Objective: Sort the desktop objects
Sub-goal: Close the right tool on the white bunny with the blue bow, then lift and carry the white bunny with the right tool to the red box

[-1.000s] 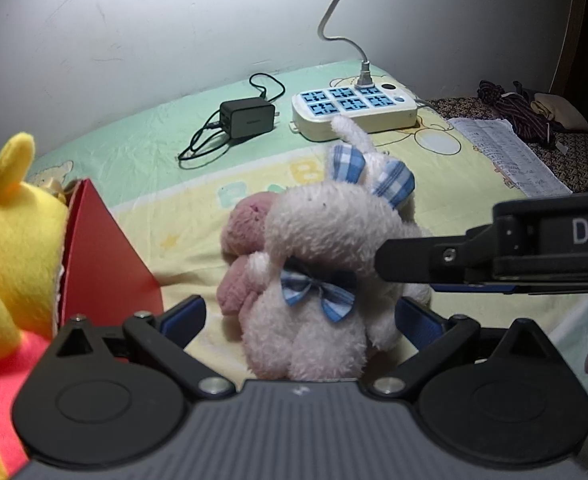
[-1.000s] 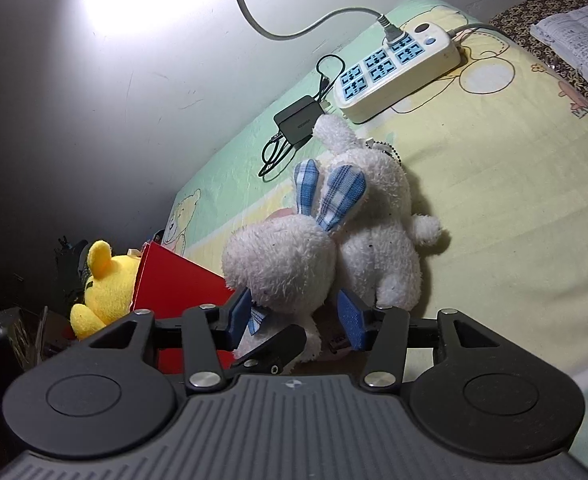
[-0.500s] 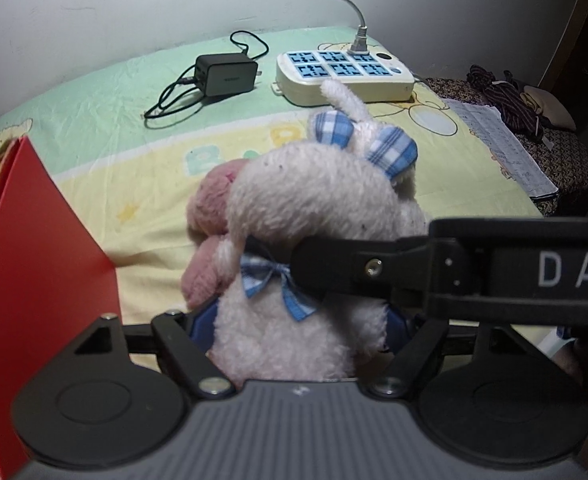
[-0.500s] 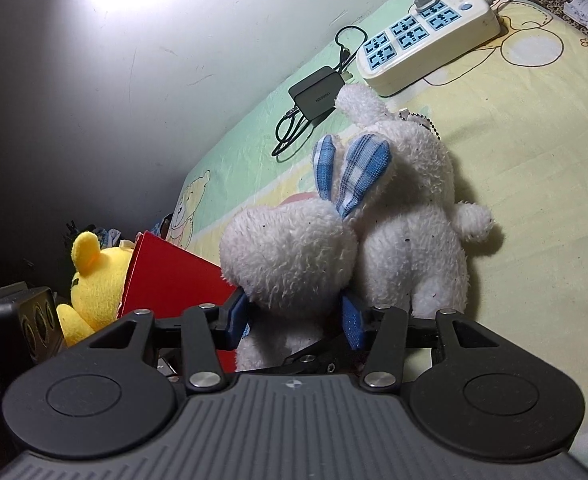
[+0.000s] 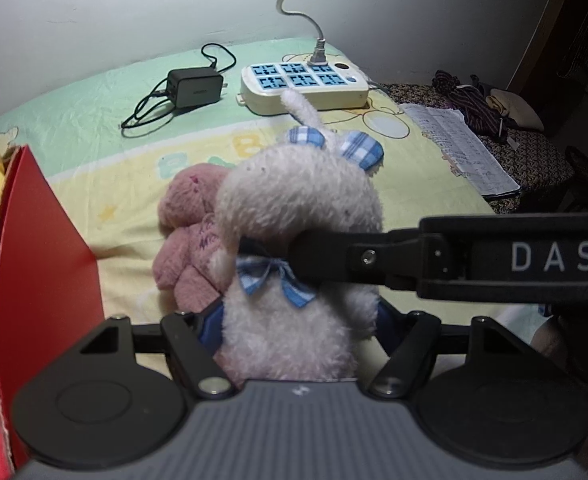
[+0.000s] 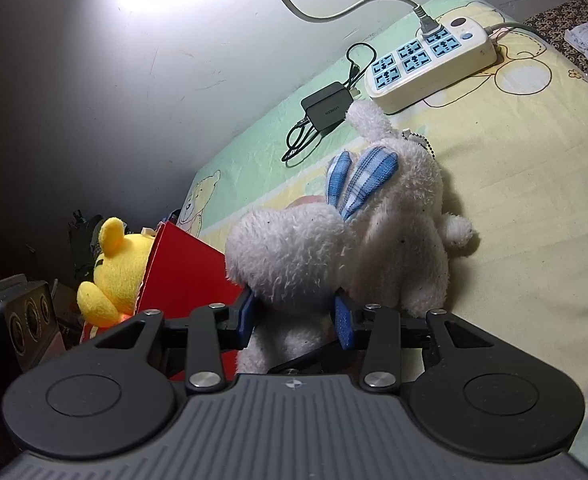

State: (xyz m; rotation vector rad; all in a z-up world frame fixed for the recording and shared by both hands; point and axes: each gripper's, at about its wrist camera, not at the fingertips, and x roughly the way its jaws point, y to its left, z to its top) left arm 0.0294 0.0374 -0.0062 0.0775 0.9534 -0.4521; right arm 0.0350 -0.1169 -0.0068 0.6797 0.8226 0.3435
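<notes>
White plush rabbit: a fluffy white plush rabbit (image 5: 298,216) with blue checked ears and a blue checked bow sat upright on the sheet, directly in front of both grippers and caught between their fingers
Left gripper: the left gripper (image 5: 298,320) had its blue pads pressed against the rabbit's lower body, one on each side, pinching it
Right gripper: the right gripper (image 6: 296,316) gripped the rabbit at the neck just under the head, its blue pads squeezing the fur from both sides; in the left wrist view one of its black fingers crossed in front of the bow
Pink plush: a pink plush (image 5: 190,236) leaned against the rabbit, just left of the left gripper's fingers
Second white plush: in the right wrist view a second white plush (image 6: 410,236) with a bead chain lay touching the rabbit, ahead and right of the right gripper
Red box: a red box (image 5: 34,248) stood to the left of both grippers, near the rabbit
Yellow bear: a yellow bear (image 6: 114,264) plush sat in the box at the far left
Sheet: a green and yellow cartoon sheet (image 6: 526,184) covered the surface below
Charger: a black charger (image 5: 194,88) with a coiled cable lay far ahead, by the wall
Power strip: a cream power strip (image 5: 306,84) with blue sockets lay just right of the charger
Papers: printed papers (image 5: 462,148) lay ahead and right of the left gripper
</notes>
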